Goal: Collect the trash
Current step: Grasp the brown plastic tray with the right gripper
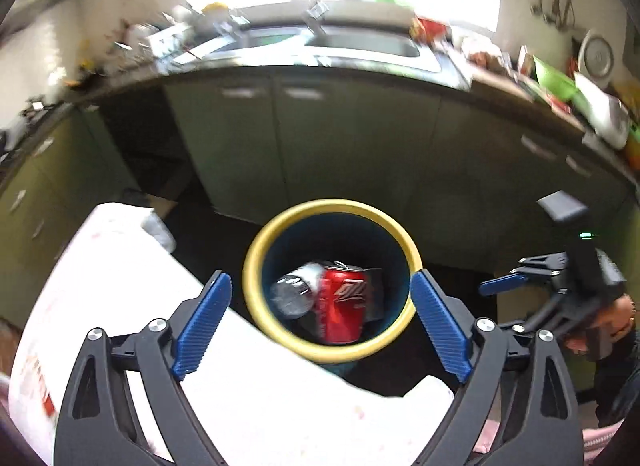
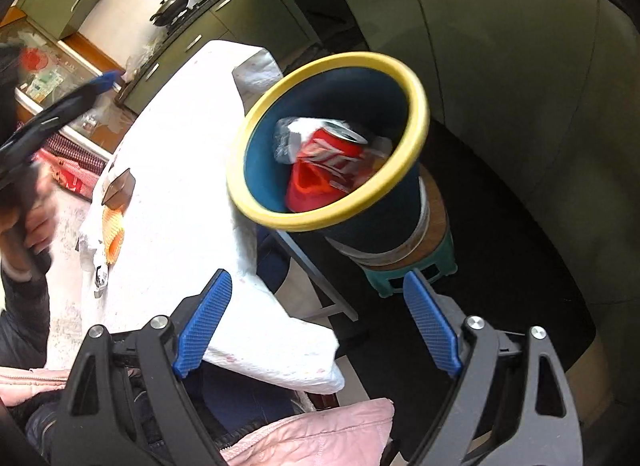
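A dark blue bin with a yellow rim [image 1: 256,250] stands beside the white-covered table [image 1: 120,274]; it also shows in the right wrist view [image 2: 418,121], set on a teal stool [image 2: 412,270]. Inside lie a red soda can [image 1: 342,306] [image 2: 320,169] and a clear crumpled plastic bottle [image 1: 292,292] [image 2: 286,135]. My left gripper [image 1: 320,318] is open and empty, above the bin. My right gripper [image 2: 316,318] is open and empty, off to the bin's side; it also shows in the left wrist view [image 1: 516,282]. An orange wrapper [image 2: 112,231] and a brown packet [image 2: 120,187] lie on the table.
Green kitchen cabinets [image 1: 320,137] and a cluttered counter with a sink [image 1: 360,45] stand behind the bin. A stove with a black pan [image 2: 172,7] is far left. A pink jacket [image 2: 312,434] is at the bottom. The floor around the stool is dark.
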`<state>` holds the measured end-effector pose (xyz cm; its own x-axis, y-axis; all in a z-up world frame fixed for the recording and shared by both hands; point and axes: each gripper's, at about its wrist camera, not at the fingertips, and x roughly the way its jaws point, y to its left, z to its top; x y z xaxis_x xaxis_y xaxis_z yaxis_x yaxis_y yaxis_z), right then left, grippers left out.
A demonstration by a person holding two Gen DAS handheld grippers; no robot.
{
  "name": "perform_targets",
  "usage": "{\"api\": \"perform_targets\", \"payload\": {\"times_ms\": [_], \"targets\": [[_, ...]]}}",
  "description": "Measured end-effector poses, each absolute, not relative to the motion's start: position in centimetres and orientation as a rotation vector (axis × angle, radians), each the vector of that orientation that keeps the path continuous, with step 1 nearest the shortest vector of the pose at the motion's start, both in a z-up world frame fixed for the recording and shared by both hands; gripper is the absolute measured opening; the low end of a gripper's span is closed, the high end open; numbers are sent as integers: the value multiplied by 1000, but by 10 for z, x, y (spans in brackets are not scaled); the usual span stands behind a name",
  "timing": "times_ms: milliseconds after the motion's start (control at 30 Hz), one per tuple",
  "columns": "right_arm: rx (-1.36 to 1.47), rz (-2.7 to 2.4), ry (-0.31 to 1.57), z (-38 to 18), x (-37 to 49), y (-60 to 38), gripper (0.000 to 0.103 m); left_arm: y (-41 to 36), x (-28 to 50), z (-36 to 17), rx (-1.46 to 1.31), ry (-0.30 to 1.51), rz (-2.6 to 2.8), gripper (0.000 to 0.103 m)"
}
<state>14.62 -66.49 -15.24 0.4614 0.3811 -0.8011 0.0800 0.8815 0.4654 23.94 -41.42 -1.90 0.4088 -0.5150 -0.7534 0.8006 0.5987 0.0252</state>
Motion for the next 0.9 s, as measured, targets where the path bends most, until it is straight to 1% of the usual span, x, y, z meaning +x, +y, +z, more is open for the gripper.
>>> {"api": "perform_targets", "payload": {"times_ms": [133,267,400,567,700,800,900], "targets": [[423,227,1106,-151,156,-640,83,-331,206,5,279,703,-748,95],[331,273,1125,-146,170,-604,83,-243,180,10,195,627,-563,98],[234,355,1137,-140,186,-554,83,-167,159,0,116,606,-358,98],[92,473,1119,-129,208,-474,83,-79,136,-27,27,613,-97,98],[13,546,1077,-113,231,-418,83,-39,129,-43,-16,628,6,98],[-16,583,1065,-106,253,-381,83,-23,128,-54,-39,645,26,98],[-4,611,1091,-104,281,-348,83,-12,124,-62,-64,659,32,98]]}}
